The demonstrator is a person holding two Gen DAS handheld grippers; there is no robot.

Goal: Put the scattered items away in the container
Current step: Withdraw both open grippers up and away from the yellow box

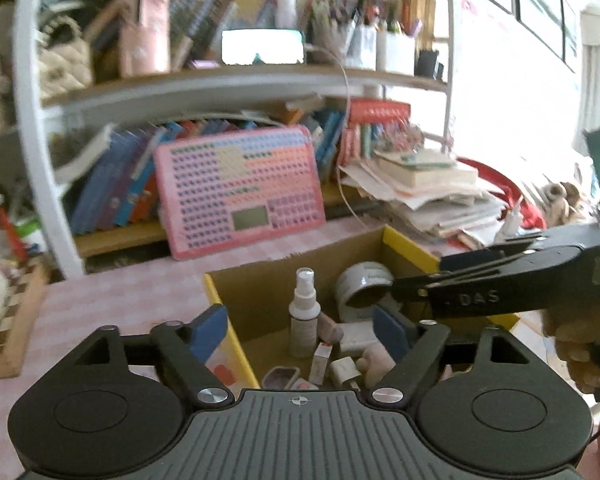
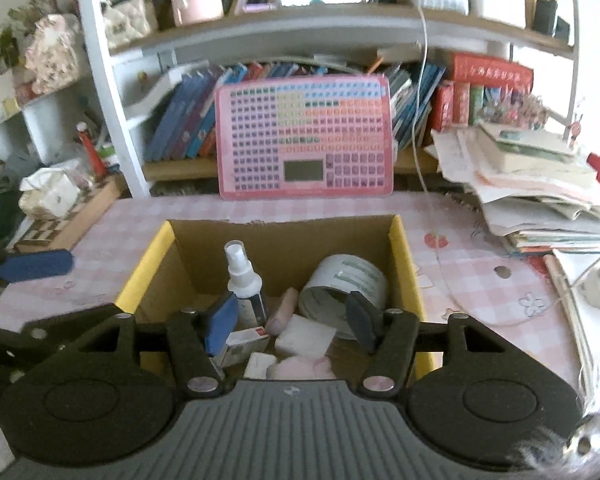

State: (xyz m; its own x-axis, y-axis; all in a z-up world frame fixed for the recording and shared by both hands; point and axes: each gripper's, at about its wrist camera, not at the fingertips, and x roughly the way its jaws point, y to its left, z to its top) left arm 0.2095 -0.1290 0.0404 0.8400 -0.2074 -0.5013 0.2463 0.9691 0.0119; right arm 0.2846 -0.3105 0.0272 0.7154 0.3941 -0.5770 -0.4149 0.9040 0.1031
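2 open-jawed grippers (image 1: 300, 330) (image 2: 290, 322) over filled box (image 2: 400, 248)

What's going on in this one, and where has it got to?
A person is tidying small items into a yellow-edged cardboard box on a pink checked table. Both handheld grippers are over the box with nothing between their fingers: the left gripper and the right gripper are open. Inside the box are a white spray bottle, a round tin lying on its side, small boxes and other bits.
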